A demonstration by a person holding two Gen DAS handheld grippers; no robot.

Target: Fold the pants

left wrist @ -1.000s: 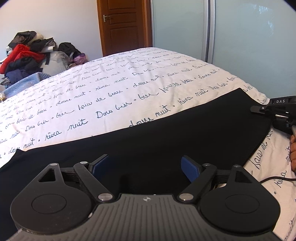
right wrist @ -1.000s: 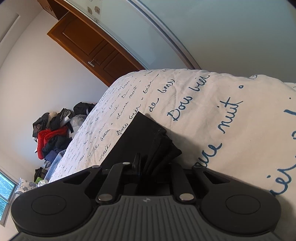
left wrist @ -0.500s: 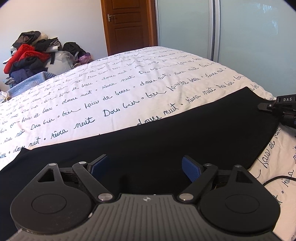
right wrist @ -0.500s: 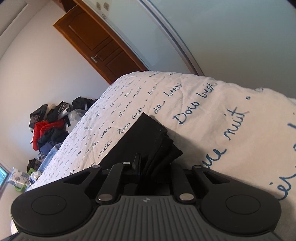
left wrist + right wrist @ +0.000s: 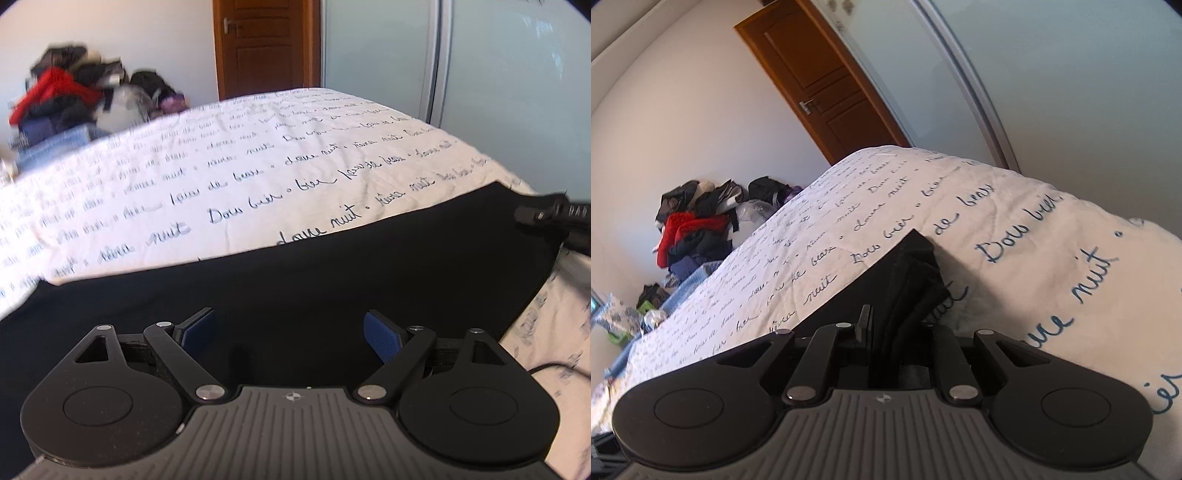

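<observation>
Two hand-held grippers at the pants

We see the black pants (image 5: 332, 273) spread flat across the near bed (image 5: 258, 166). Our left hand-held gripper (image 5: 290, 332) hovers wide above them. At the pants' right end, our right hand-held gripper (image 5: 899, 325) clamps a bunched fold of fabric.

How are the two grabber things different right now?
The left gripper is open with its blue fingers spread above the flat black pants; the right gripper is shut, pinching a bunched end of the pants. Both are black and over the bed.
</observation>
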